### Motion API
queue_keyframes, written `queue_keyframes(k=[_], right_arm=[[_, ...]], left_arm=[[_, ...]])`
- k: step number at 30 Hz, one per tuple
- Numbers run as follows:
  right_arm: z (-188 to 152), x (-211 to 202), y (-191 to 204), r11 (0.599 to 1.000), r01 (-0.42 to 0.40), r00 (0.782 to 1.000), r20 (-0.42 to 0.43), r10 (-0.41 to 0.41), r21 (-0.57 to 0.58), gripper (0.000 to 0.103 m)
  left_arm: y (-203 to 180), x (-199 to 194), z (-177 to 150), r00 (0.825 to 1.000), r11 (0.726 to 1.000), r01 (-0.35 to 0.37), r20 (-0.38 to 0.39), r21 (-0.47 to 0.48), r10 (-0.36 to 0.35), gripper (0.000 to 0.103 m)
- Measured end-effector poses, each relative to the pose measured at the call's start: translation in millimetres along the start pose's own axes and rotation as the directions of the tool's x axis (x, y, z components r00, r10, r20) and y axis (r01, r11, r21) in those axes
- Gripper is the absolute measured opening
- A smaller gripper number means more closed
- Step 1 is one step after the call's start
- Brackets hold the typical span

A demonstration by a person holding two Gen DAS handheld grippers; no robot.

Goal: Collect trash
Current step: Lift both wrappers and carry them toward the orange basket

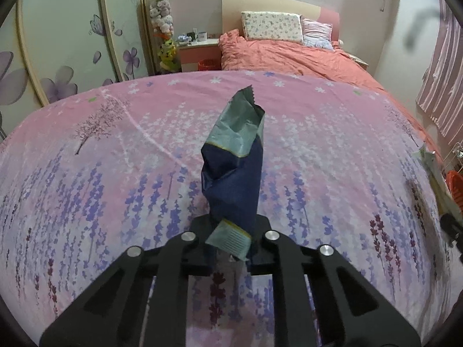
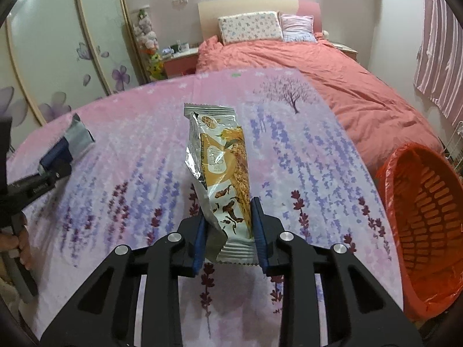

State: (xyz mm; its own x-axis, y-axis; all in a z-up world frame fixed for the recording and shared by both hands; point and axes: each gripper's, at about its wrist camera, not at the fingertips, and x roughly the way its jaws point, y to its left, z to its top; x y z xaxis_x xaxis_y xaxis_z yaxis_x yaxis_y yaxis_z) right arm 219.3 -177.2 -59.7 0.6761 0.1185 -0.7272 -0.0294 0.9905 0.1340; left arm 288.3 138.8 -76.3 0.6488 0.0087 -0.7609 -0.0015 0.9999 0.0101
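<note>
Left wrist view
Left gripper (image 1: pixel 231 231): its black jaws are pinched on the lower part of a dark blue wrapper (image 1: pixel 234 170).
Wrapper: crumpled, standing up from the jaws, with a pale grey-green torn top and a zigzag edge at the tip; a small printed flap hangs below the grip.
Surface: a pink cloth (image 1: pixel 101 173) printed with purple flowers and a tree lies under the gripper.
Background: a bed with a coral duvet (image 1: pixel 289 57) and two pillows is beyond the cloth; a wardrobe door (image 1: pixel 66 43) with purple flower prints stands to the left.

Right wrist view
Right gripper (image 2: pixel 228 231): blue-padded jaws press on both sides of a silver and yellow snack packet (image 2: pixel 222 173) near its lower end.
Packet: upright between the jaws, slightly crumpled, its sealed top edge pointing away from the camera.
Bin: an orange basket (image 2: pixel 428 202) lined with an orange bag stands at the right edge of the cloth, near the gripper, its mouth tipped toward the camera.
Other gripper: at the far left, the left gripper (image 2: pixel 55 170) holds the blue wrapper (image 2: pixel 63 147) over the cloth; part of a hand (image 2: pixel 23 245) grips its handle.
Gap: the two wrappers are well apart.
</note>
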Motion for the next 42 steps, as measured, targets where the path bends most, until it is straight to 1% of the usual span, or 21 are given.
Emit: queue_keyframes(k=[3, 8, 15, 21, 33, 42], right_arm=[[1.9, -11.4, -1.2, 1.0, -0.009, 1.0, 0.02, 0.009, 0.006, 0.029], [5.4, -33.8, -4.9, 1.0, -0.021, 0.998, 0.065, 0.02, 0.022, 0.029], [13.3, -67.9, -13.5, 0.999, -0.017, 0.991, 0.136, 0.012, 0.042, 0.029], [12.8, -92.1, -23.6, 0.998, 0.002, 0.983, 0.181, -0.013, 0.061, 0.029], [4.3, -124.4, -57.8, 0.992, 0.042, 0.967, 0.245, -0.071, 0.119, 0.029], [-3.8, -134.8, -92.5, 0.982, 0.07, 0.956, 0.268, -0.117, 0.177, 0.029]], left_arm=[[0.3, -9.7, -0.4, 1.0, 1.0, 0.001, 0.02, -0.003, -0.001, 0.013], [-6.2, -35.7, 4.8, 0.998, 1.0, -0.005, 0.066, 0.007, 0.005, 0.013], [-28.8, -76.8, 11.5, 0.992, 1.0, 0.012, 0.125, 0.011, -0.013, 0.013], [-52.3, -102.9, 12.8, 0.987, 0.999, 0.026, 0.156, 0.03, -0.03, 0.013], [-118.7, -139.5, 8.1, 0.974, 0.988, 0.088, 0.196, 0.126, -0.112, 0.013], [-177.4, -156.1, 1.0, 0.96, 0.964, 0.16, 0.195, 0.211, -0.202, 0.013]])
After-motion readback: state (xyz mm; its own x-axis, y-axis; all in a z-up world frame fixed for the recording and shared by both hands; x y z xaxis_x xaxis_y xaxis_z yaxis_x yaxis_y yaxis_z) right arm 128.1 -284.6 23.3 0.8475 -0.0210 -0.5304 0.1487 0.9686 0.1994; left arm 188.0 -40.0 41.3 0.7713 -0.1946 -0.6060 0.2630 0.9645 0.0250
